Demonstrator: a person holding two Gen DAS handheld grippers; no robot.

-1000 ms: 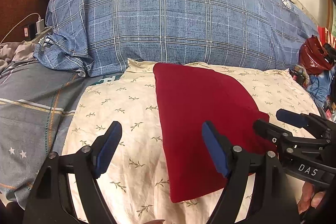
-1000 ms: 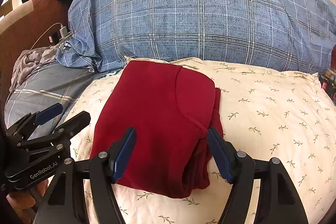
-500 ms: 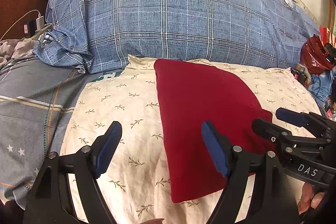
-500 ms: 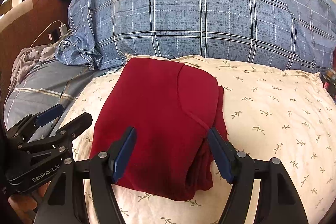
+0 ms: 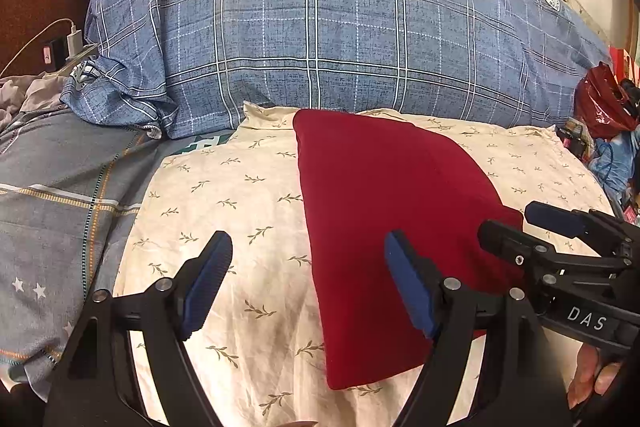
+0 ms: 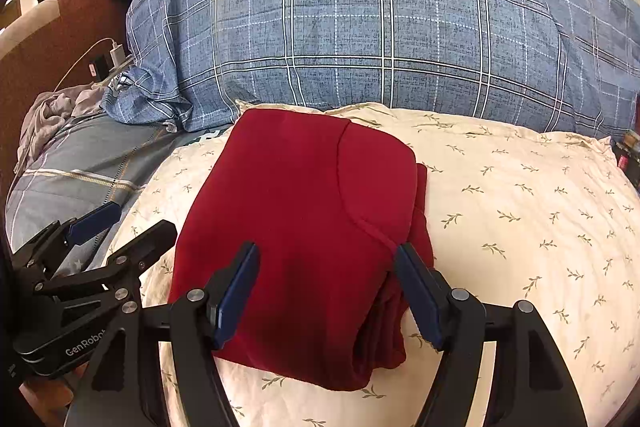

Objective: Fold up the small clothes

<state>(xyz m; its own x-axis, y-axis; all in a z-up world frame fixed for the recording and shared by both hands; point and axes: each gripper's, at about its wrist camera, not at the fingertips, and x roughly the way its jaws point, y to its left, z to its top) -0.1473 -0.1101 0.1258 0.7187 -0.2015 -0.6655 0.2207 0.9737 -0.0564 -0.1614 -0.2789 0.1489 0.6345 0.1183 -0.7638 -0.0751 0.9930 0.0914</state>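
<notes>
Two grippers hover over the bed, and neither has anything in its grasp. Front and centre lies the red garment point(image 6: 304, 227), folded into a thick packet on the cream leaf-print pillow point(image 6: 520, 227), layered edges stacked along its right side. Over it hangs the right gripper point(image 6: 326, 287), jaws spread wide with red cloth showing between the blue pads, though they don't seem to press on it; whether the tips brush the fabric is hard to call from this angle. Across to the left gripper point(image 5: 306, 283), jaws likewise parted and empty, poised above bare pillow just beside the garment's left edge, its right finger overlapping the red cloth in the left wrist view. At the lower right of that view, fingers of a person's hand point(image 5: 592, 375) show on the other tool's handle. Behind the pillow rises a big blue plaid bundle of bedding point(image 6: 380, 27) with a round crest; a grey striped sheet point(image 5: 52, 195) lies off to the left.
</notes>
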